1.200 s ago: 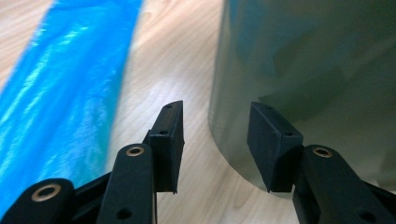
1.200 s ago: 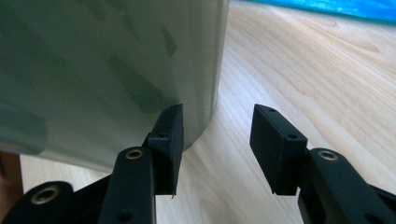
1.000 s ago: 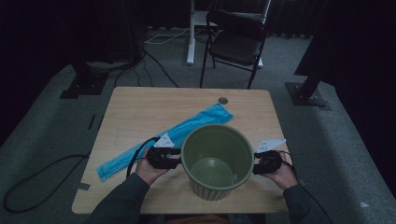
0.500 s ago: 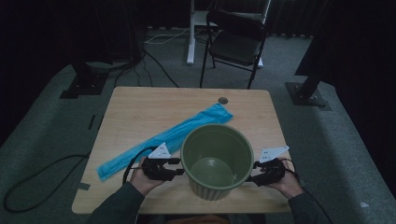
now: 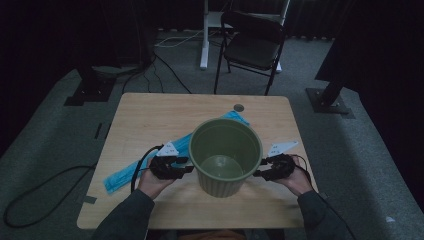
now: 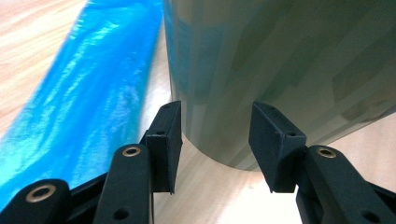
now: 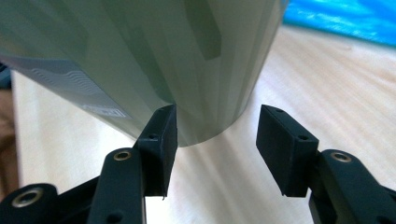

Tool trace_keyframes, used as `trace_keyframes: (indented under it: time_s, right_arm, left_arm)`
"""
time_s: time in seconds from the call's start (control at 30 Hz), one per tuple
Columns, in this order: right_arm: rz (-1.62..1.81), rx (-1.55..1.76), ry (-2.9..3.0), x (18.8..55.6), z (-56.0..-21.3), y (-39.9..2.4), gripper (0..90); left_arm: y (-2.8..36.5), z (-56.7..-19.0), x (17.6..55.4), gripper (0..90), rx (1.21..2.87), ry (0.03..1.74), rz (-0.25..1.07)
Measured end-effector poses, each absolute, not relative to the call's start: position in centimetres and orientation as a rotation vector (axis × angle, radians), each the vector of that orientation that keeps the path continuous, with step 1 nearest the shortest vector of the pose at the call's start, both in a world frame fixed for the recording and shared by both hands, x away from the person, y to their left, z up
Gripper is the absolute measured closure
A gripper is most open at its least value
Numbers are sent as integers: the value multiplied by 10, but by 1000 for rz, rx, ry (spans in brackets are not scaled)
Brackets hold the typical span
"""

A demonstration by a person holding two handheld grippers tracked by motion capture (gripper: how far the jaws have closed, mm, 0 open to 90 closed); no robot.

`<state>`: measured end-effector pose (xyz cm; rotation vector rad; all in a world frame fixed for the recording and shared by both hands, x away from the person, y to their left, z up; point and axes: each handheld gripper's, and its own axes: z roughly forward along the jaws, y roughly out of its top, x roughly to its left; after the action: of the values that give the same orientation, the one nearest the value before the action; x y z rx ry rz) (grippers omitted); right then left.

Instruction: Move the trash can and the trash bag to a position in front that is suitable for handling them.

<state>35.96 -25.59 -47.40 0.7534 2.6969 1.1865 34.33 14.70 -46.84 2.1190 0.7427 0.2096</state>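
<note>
We judge the green bucket (image 5: 225,156) light, rigid, smooth; with left claw (image 5: 186,167) and right claw (image 5: 258,173) open beside it, we press both walls.

Quick count: one green bin (image 5: 225,155), one blue bag (image 5: 150,162), one table (image 5: 150,115). Two grippers, left (image 5: 186,165) and right (image 5: 259,168), each with two jaws. One chair (image 5: 252,42) out back, plus one small round disc (image 5: 239,107) on the tabletop.
</note>
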Motion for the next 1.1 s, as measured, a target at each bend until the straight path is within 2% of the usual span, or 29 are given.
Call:
trace_keyframes:
  time_s: [0.4,0.63,1.1]
  right_arm:
    - [1159,805,2635,388,-474,-243,470]
    - [1083,883,2566,392,-493,-256,467]
    - [1050,1013,2477,396,-519,-278,459]
  left_arm:
    - [155,-467,374,535,2089,824,278]
    - [169,-460,396,535,2048,885,357]
    - [174,-468,415,550,2074,936,338]
